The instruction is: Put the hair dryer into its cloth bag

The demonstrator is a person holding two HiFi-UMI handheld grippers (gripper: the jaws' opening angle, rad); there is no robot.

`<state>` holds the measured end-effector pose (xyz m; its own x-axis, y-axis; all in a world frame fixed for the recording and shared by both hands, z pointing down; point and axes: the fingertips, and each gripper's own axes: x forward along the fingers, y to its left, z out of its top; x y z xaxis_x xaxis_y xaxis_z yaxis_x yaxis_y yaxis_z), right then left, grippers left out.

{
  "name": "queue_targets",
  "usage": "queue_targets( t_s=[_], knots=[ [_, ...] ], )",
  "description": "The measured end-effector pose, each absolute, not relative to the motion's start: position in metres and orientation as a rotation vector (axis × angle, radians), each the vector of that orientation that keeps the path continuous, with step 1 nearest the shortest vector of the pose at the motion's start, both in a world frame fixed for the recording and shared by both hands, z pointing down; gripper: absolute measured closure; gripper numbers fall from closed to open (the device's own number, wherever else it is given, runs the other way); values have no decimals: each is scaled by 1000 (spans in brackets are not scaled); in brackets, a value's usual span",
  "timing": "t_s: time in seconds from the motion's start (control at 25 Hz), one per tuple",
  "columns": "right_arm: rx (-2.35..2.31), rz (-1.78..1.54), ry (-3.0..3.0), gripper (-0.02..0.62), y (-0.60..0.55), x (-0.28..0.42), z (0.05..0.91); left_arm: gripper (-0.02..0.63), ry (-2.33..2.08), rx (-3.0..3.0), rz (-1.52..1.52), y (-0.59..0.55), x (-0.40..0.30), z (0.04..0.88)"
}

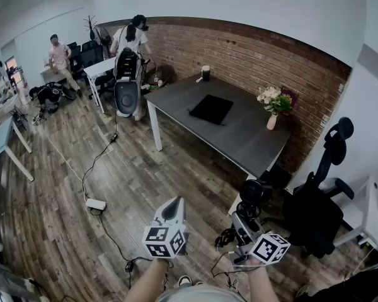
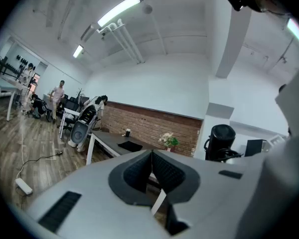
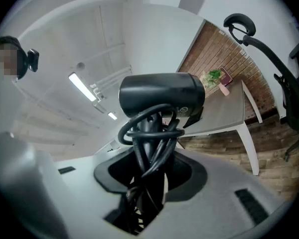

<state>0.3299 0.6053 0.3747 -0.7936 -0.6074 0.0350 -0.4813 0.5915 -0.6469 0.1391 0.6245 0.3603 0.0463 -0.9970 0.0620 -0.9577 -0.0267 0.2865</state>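
A black hair dryer (image 3: 162,97) with its cord wound round the handle stands in my right gripper (image 3: 152,168), whose jaws are shut on the handle and cord. In the head view the hair dryer (image 1: 252,192) sticks forward from the right gripper (image 1: 244,222) low in the picture. The black cloth bag (image 1: 211,109) lies flat on the dark table (image 1: 252,137) further ahead. It shows small in the left gripper view as the cloth bag (image 2: 130,146). My left gripper (image 1: 172,210) is shut and holds nothing; left gripper (image 2: 152,156) points level toward the table.
A vase of flowers (image 1: 274,102) and a dark cup (image 1: 205,73) stand on the table. A black office chair (image 1: 318,200) is at the right. A power strip (image 1: 96,204) and cables lie on the wood floor. Two people (image 1: 130,39) are at desks far back left.
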Motion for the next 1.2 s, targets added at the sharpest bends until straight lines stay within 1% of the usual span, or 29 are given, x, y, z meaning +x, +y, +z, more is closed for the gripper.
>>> queue_targets(
  t_s=[0.28, 0.68, 0.92, 1.2],
  knots=[
    [-898, -932, 2653, 440, 596, 306, 367, 599, -1993, 2076, -224, 612, 114, 362],
    [-848, -954, 2612, 439, 583, 276, 371, 600, -1971, 2080, -216, 598, 76, 372],
    [-886, -984, 2605, 439, 578, 274, 382, 599, -1973, 2050, -231, 586, 58, 380],
    [-959, -1024, 2576, 439, 547, 278, 395, 599, -1947, 2057, -195, 558, 55, 389]
  ],
)
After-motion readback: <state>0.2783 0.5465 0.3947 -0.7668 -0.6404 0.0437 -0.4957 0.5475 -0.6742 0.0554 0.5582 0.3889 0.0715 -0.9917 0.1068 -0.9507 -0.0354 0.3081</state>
